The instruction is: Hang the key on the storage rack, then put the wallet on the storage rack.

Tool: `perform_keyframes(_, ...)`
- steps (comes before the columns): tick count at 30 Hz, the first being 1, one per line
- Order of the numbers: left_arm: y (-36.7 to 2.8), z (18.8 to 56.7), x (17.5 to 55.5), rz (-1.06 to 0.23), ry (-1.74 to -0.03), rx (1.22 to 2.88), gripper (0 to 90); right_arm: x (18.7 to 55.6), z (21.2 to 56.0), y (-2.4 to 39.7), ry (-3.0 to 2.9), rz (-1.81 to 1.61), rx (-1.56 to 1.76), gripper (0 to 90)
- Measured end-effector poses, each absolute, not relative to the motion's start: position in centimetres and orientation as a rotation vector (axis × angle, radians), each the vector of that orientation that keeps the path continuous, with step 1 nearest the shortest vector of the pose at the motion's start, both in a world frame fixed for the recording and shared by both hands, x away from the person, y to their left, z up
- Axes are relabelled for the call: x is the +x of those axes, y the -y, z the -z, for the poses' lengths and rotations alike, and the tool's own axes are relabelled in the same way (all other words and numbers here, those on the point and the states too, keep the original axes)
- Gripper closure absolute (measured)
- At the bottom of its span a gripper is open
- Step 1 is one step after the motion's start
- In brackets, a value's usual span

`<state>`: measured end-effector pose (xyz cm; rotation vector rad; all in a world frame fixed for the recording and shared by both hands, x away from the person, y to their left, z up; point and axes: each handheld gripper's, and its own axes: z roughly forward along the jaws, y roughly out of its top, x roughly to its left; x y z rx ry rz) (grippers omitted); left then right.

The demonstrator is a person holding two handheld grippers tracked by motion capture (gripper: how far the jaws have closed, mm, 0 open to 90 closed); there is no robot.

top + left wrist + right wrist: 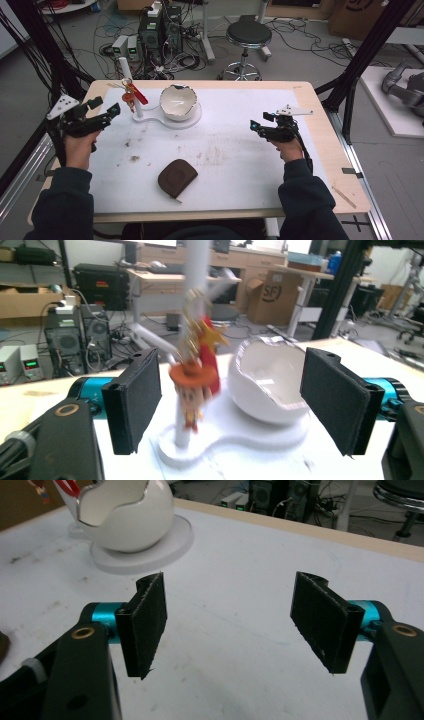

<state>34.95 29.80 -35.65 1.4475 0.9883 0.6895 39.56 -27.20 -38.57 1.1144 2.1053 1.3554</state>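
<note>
Left hand-held gripper (111, 111) released, aimed at charm (196, 382) on post (129, 82). Right hand-held gripper (255, 127) released over worktop (240, 150). Bowl (177, 101) on stand; pouch (176, 177) near front.

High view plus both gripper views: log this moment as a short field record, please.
left hand-held gripper: open, holding nothing, aimed at the charm on the post
right hand-held gripper: open, holding nothing, above the mat
white stand: far side of mat, carries post and bowl
post: upright, red charm hanging on it
eggshell bowl: upright on the stand
brown pouch: flat, near edge
</note>
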Motion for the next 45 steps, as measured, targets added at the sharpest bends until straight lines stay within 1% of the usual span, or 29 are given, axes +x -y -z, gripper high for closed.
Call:
perform_keyframes(2,-29.3,36.6,34.5,-0.667,-0.982,1.461,24.8,39.3,38.8,27.5,-2.108,-1.317,1.130,24.7)
perform_keyframes(4,-28.8,37.6,34.0,-0.645,-0.975,1.466,24.9,39.1,39.2,27.7,-2.120,-1.255,1.143,21.7)
perform_keyframes(10,-28.2,39.8,33.1,-0.636,-0.999,1.487,25.2,38.8,40.6,28.5,-2.166,-1.094,1.126,21.5)
perform_keyframes(14,-27.9,40.7,32.8,-0.616,-1.010,1.515,25.3,38.6,41.0,28.8,-2.165,-1.084,1.152,21.5)
perform_keyframes(24,-26.6,41.1,32.7,-0.554,-0.985,1.554,25.2,38.2,40.9,28.6,-2.159,-1.106,1.126,21.6)
perform_keyframes(30,-25.8,41.6,33.4,-0.451,-0.955,1.607,25.3,38.2,41.0,29.0,-2.151,-1.129,1.146,21.6)
perform_keyframes(34,-25.1,41.4,33.2,-0.405,-0.914,1.600,25.2,37.9,41.0,28.9,-2.161,-1.130,1.144,21.7)
perform_keyframes(40,-23.6,42.1,33.6,-0.215,-0.866,1.653,25.8,38.0,41.0,28.8,-2.167,-1.164,1.132,21.7)
perform_keyframes(43,-21.8,42.7,33.5,-0.053,-0.809,1.741,26.4,37.9,41.0,28.6,-2.168,-1.182,1.133,21.8)
perform_keyframes(45,-20.5,43.2,33.3,-0.005,-0.774,1.807,26.5,37.9,41.0,28.6,-2.180,-1.183,1.127,21.8)
